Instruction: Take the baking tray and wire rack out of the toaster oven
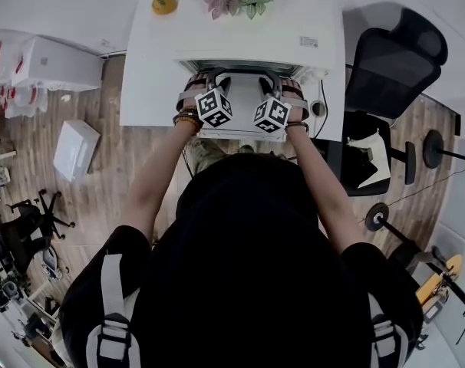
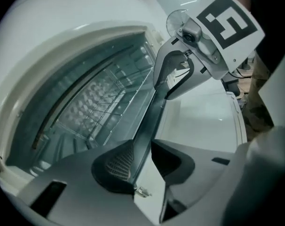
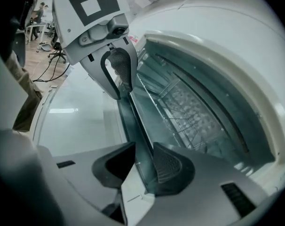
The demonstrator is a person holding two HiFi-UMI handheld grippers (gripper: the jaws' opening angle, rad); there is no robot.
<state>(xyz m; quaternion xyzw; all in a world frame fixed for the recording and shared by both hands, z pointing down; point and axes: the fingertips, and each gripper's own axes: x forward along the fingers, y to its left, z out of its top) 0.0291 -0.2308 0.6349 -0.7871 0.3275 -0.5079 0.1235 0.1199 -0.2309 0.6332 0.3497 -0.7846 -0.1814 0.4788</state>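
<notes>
At the mouth of the white toaster oven (image 1: 294,21) on the white worktop (image 1: 148,90), glass door (image 2: 203,117) folded down flat toward the person. The task is barely begun: the oven stands open, yet the thin metal wire rack (image 2: 109,102) and the dimpled baking tray (image 2: 91,100) seen through its bars both lie inside the cavity — nothing has been drawn out. Gripping, sliding each piece forward over the door and setting it down all remain.

Left tongs (image 2: 142,161) and right tongs (image 3: 143,161) meet the oven side by side. Each pair is spread, straddling one thin dark front lip (image 2: 149,121) that runs from one pair to the other; the pads do not appear to press on it. Whether this lip belongs to tray or rack cannot be told.

Rack and tray lie level, long axis across the oven mouth — from the person's left to right — with the long front edge facing the person.
</notes>
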